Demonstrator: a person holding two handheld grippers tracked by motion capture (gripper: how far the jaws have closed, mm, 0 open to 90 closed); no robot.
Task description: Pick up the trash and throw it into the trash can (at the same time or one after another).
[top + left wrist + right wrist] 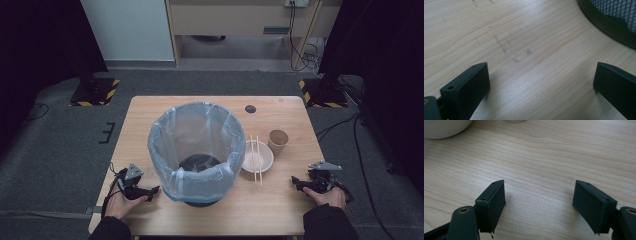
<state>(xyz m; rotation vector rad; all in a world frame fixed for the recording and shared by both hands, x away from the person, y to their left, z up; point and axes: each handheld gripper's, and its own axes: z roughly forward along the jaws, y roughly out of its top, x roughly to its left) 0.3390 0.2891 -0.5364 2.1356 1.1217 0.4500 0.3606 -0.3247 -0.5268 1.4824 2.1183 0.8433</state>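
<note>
Since my right claw [296,181] rests nearest the bowl [257,159], I treat the bowl, the chopsticks [256,155] laid across it and the paper cup [278,142] as the items to handle. The bowl sits on the table [280,210] just right of the bin [196,152], with the cup touching or nearly touching its far right edge.

Handling judgement:
- Chopsticks: light, thin, stiff and likely smooth. They lie loose and side by side, so they may roll or separate. I would pinch both together near the middle, jaws across their length.
- Bowl: it looks like a light disposable type, with a rim that may flex. I would grip the rim on the near right side, one jaw inside and one outside, with moderate force.
- Cup: paper, very light, easily crushed or tipped. I would grip the wall below the rim, gently.

The bin carries a thin, soft plastic liner folded over its rim; the liner will snag or shift if brushed.

Claw state: in the right gripper view my right claw stands wide open over bare table, nothing between the jaws, with the bowl's edge [444,128] at the upper left. My left claw [156,189] is likewise wide open and empty, resting left of the bin, whose dark base [609,25] shows in the left gripper view.
</note>
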